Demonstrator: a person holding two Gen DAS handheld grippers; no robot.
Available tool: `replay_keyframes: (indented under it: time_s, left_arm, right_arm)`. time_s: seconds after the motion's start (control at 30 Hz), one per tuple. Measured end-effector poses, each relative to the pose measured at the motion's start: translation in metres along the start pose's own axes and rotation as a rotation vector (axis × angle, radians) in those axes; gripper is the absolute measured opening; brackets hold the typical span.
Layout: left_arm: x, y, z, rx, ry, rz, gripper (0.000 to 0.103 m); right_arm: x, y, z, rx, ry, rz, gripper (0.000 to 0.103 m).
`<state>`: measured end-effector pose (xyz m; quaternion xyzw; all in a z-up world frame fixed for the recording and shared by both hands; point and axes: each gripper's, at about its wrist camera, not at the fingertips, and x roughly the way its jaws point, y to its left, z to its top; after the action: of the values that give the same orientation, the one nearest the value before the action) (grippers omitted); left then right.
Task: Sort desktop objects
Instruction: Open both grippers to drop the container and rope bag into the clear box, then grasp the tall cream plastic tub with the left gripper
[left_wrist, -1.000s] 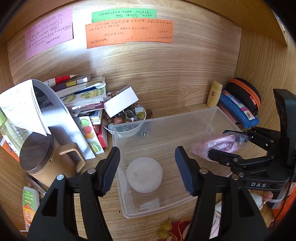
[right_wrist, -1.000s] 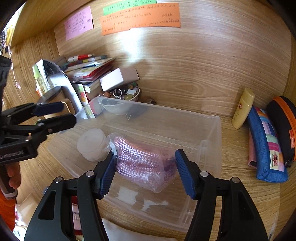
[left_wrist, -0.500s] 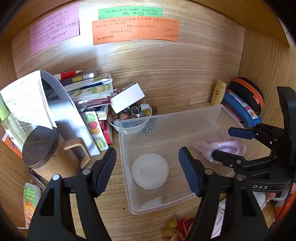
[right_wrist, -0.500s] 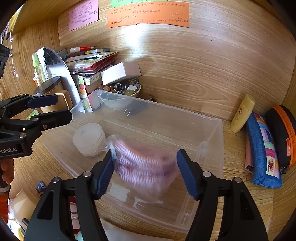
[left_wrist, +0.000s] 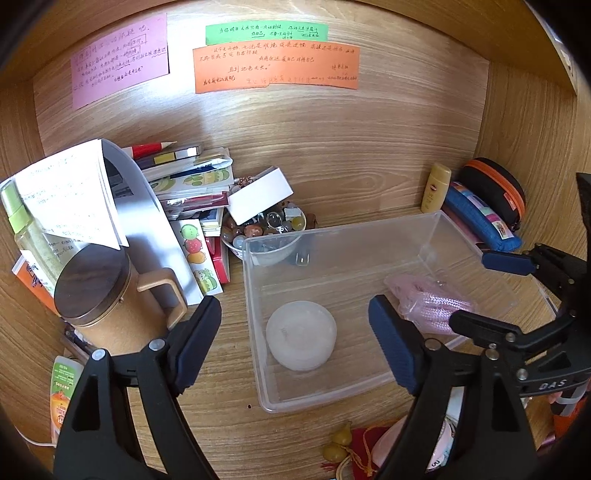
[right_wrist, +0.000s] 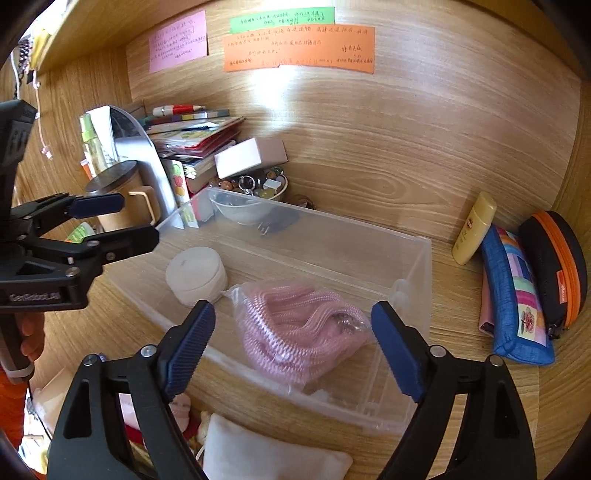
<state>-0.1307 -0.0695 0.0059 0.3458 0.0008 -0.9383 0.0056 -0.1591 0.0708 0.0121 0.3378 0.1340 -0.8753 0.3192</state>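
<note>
On a cluttered wooden desk, a clear plastic bin (right_wrist: 417, 258) holds a white round puck (right_wrist: 195, 275) at 9 o'clock and a bagged pink cord (right_wrist: 299, 328) at 5 o'clock. Both grippers — left (left_wrist: 295, 343) and right (right_wrist: 291, 347) — are opening, gripping nothing. The right one's wide jaws could catch the bin's near wall and drag it. Items below the bin — a white pouch (right_wrist: 273, 458) — are cut off.
</note>
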Motion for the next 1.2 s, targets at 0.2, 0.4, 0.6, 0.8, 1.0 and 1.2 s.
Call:
replay_keyframes:
  time_s: [0.2, 0.4, 0.6, 0.8, 1.0, 1.2]
  left_arm:
    - [-0.006, 0.001, -0.006, -0.015, 0.002, 0.007, 0.092]
    - [-0.019, 0.0, -0.011, -0.016, -0.021, 0.016, 0.096]
    - [-0.032, -0.001, -0.019, -0.022, -0.029, 0.021, 0.096]
    - [-0.041, -0.002, -0.031, -0.025, -0.028, 0.034, 0.096]
    - [-0.051, -0.001, -0.045, -0.041, -0.02, 0.042, 0.096]
    - [-0.061, -0.003, -0.062, -0.04, -0.012, 0.043, 0.096]
  right_arm:
    - [-0.022, 0.003, -0.007, -0.015, -0.04, -0.034, 0.096]
    - [-0.043, 0.002, -0.018, 0.008, -0.069, -0.052, 0.099]
    - [-0.061, -0.001, -0.03, 0.036, -0.088, -0.054, 0.101]
    - [-0.073, 0.0, -0.042, 0.04, -0.099, -0.067, 0.102]
    - [-0.081, 0.002, -0.053, 0.043, -0.1, -0.062, 0.102]
    - [-0.084, 0.004, -0.064, 0.044, -0.092, -0.056, 0.102]
